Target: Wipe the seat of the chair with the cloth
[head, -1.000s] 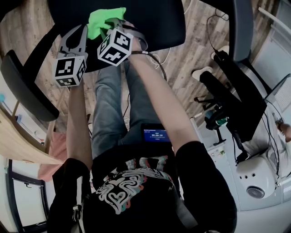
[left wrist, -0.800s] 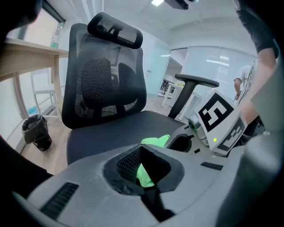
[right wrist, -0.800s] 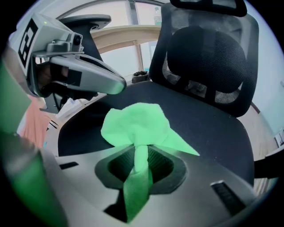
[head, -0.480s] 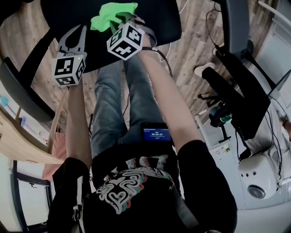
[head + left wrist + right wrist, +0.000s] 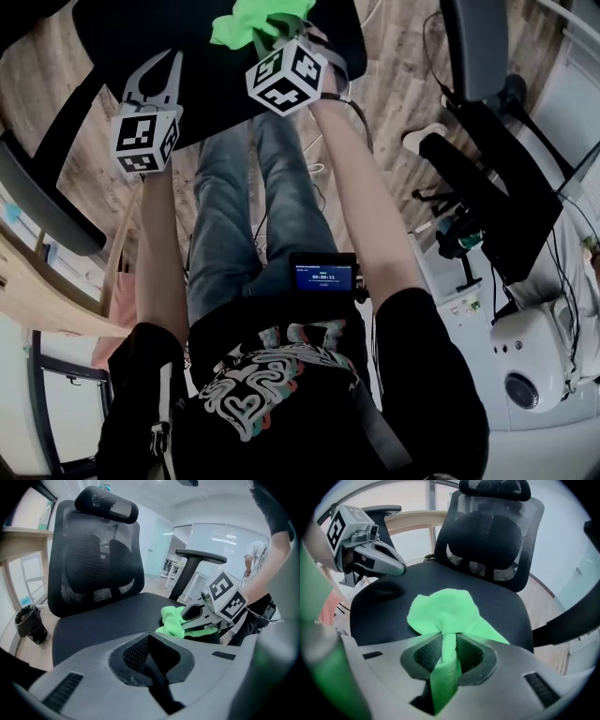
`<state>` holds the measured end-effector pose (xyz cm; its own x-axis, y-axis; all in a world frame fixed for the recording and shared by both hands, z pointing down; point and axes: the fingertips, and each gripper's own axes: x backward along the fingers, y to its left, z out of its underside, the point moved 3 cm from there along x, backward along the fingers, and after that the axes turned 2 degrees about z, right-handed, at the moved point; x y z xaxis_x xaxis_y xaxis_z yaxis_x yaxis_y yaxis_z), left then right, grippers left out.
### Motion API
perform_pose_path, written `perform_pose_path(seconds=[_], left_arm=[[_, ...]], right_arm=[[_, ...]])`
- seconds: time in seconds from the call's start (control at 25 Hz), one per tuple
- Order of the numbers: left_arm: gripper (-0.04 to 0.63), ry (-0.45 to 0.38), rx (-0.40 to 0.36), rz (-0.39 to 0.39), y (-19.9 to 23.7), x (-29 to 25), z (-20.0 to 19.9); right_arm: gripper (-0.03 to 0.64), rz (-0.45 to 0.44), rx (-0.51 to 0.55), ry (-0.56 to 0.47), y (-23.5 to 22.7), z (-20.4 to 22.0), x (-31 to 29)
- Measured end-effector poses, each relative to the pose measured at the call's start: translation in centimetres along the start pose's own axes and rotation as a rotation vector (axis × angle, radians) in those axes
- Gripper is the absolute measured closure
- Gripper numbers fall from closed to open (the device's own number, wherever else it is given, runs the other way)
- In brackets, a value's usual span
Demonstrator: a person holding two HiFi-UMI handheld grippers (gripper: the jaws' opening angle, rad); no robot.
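The black office chair seat (image 5: 187,47) fills the top of the head view. A bright green cloth (image 5: 258,21) lies bunched on it, with my right gripper (image 5: 272,30) shut on it and pointing steeply down. In the right gripper view the cloth (image 5: 445,611) spreads over the seat (image 5: 501,602), and a twisted strip of it is pinched between my right gripper's (image 5: 449,641) jaws. My left gripper (image 5: 172,62) hovers over the seat's near left part, shut and holding nothing. From the left gripper view (image 5: 149,637) the cloth (image 5: 173,623) sits ahead to the right.
The mesh backrest (image 5: 93,559) stands behind the seat, with armrests (image 5: 42,202) (image 5: 478,47) on both sides. A wooden desk (image 5: 37,291) is at the left, with a black bin (image 5: 30,623) beside it. Another chair's black base (image 5: 487,187) and a white device (image 5: 525,366) stand at the right.
My right gripper has dragged the green cloth across the seat, up and to the right in the head view. My left gripper has stayed almost in place.
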<state>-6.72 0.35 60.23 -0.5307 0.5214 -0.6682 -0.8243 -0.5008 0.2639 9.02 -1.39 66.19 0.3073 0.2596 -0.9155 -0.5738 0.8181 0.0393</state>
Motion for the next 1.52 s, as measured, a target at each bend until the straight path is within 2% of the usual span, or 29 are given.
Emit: perform_pose_path(seconds=[0.28,0.48,1.0,1.52], left_arm=[[0.594,0.007,-0.009,0.002,0.1,-0.3,0.0],[0.594,0.006,-0.002,0.003,-0.2,-0.6,0.0],[0.594,-0.005,-0.014,-0.013,-0.1,-0.8,-0.7],[0.594,-0.009,-0.009,-0.022,0.0,-0.3,-0.4]], right_arm=[[0.529,0.077,-0.035,-0.009,-2.8,2.3,1.6],[0.529,0.092,-0.011,-0.012,-3.3,2.8,1.8],[0.529,0.134,-0.050,-0.022,-5.9,4.7,3.4],[0.529,0.179,-0.072,-0.022,-5.6,4.7,3.4]])
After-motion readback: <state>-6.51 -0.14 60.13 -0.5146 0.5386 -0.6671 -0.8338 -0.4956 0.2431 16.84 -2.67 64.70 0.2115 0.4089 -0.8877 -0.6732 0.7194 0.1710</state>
